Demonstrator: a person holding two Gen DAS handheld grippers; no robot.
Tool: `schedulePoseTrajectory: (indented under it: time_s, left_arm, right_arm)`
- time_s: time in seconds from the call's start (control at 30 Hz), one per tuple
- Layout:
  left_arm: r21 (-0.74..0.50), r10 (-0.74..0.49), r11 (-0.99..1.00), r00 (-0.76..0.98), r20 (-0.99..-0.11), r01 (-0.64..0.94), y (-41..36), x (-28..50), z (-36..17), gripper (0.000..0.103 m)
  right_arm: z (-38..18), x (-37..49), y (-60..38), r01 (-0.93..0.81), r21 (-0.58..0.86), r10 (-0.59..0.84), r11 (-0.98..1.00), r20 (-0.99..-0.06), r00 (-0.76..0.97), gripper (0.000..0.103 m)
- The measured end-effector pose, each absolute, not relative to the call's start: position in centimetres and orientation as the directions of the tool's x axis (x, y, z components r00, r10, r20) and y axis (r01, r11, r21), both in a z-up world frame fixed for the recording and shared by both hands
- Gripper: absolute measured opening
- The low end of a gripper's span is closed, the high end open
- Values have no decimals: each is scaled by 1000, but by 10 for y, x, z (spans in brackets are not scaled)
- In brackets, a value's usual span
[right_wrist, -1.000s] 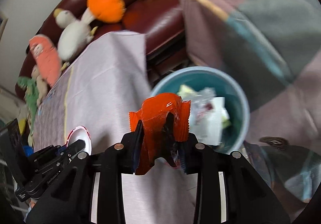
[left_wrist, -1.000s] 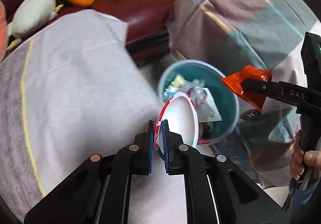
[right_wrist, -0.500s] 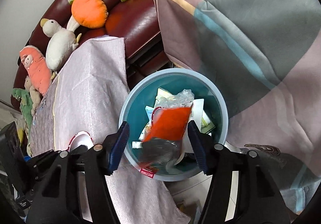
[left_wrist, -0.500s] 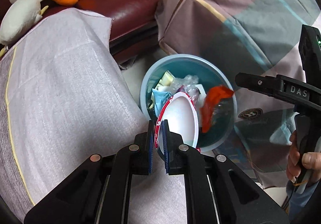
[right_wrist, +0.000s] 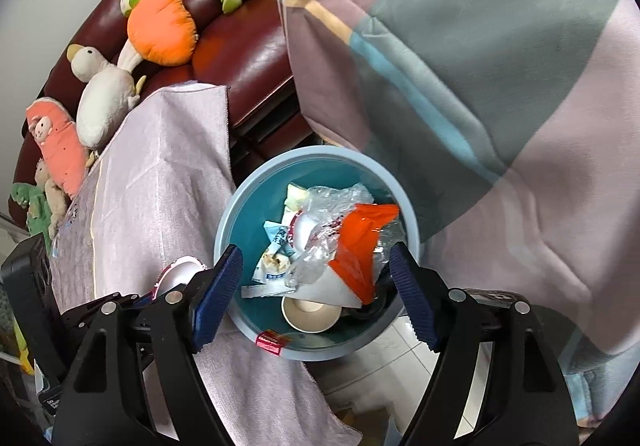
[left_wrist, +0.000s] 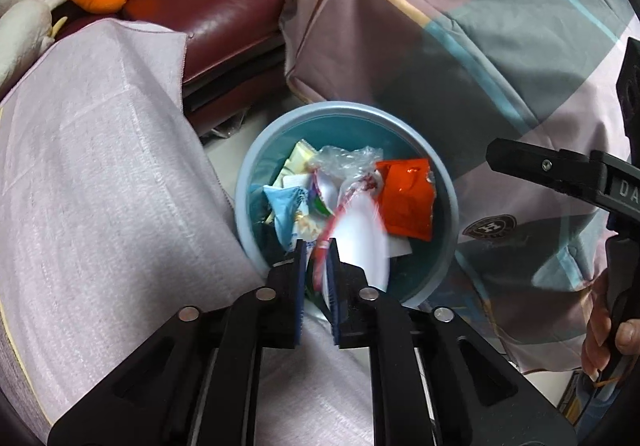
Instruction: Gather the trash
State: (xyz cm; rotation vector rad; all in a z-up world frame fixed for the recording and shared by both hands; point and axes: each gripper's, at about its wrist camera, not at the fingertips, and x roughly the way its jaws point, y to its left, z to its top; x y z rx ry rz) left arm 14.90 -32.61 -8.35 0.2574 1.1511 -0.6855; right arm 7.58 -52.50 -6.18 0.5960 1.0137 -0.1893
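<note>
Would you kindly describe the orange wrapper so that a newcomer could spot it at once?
Find the round blue bin on the floor between the cloth-covered table and the plaid bedding. On top of its litter, at the right, lies the orange wrapper: the only bright orange piece among white and clear scraps.

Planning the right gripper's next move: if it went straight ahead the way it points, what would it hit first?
Probably the orange wrapper atop the trash in the bin; the right gripper is open, and depth is unclear.
</note>
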Motion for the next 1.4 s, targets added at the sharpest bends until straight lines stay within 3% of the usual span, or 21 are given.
schedulePoseTrajectory:
  time_s: [0.03, 0.1, 0.23, 0.73, 1.4]
  left_arm:
    - [-155, -369, 769, 234, -899, 620, -327, 149, -83, 49]
    - [-142, -371, 774, 261, -891, 617, -328, 148, -80, 81]
    - [-131, -379, 784, 301, -875, 607, -323, 146, -68, 90]
    - [-109, -331, 857, 377, -865, 503, -260, 125, -38, 99]
    - [-125, -350, 887, 471, -810, 444, -190, 58, 3, 99]
  right_arm:
    - [-61, 75, -526, 416, 377, 117, 827, -841, 528, 72]
    - [-60, 75, -526, 418, 373, 113, 828, -842, 528, 73]
    - [-58, 73, -526, 423, 368, 106, 828, -844, 526, 77]
    - [-36, 46, -485, 337, 343, 131, 877, -845, 519, 96]
    - [8, -18, -412, 265, 188, 21, 946, -849, 528, 96]
